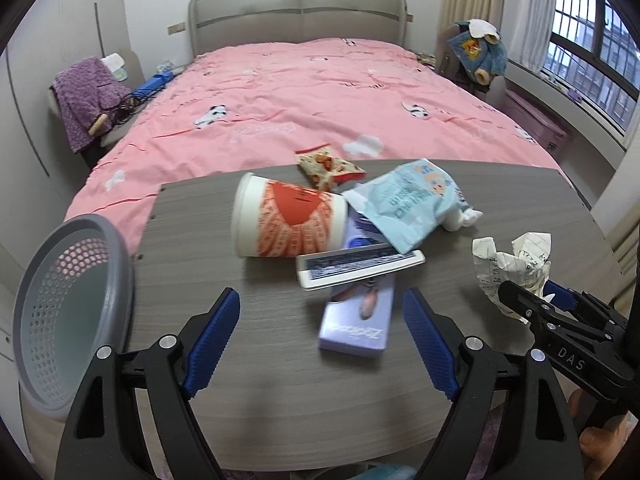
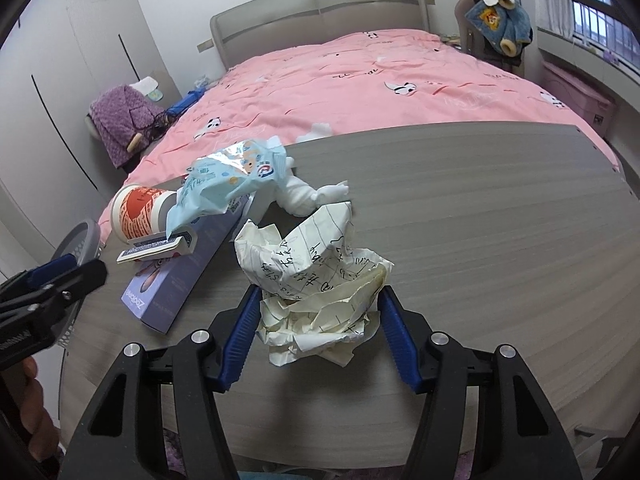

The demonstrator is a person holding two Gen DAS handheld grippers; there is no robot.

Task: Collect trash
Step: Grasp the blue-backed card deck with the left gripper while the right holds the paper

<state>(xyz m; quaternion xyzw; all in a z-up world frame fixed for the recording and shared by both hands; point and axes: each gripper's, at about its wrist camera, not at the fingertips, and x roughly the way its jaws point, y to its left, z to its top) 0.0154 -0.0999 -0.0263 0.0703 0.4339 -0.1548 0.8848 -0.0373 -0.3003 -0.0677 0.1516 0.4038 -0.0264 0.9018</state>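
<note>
From your left wrist view, the grey perforated plastic bin (image 1: 72, 312) beside the grey wood-grain table (image 1: 260, 368) looks empty, so almost all remains: the orange-and-white paper cup (image 1: 288, 220), light blue plastic wrapper (image 1: 408, 204) and others lie there. Your left gripper (image 1: 322, 344) points down at the table, jaws wide apart, holding nothing.

From your right wrist view, your right gripper (image 2: 316, 332) is clamped on the crumpled lined white paper ball (image 2: 316, 280), tilted down over the table.
</note>
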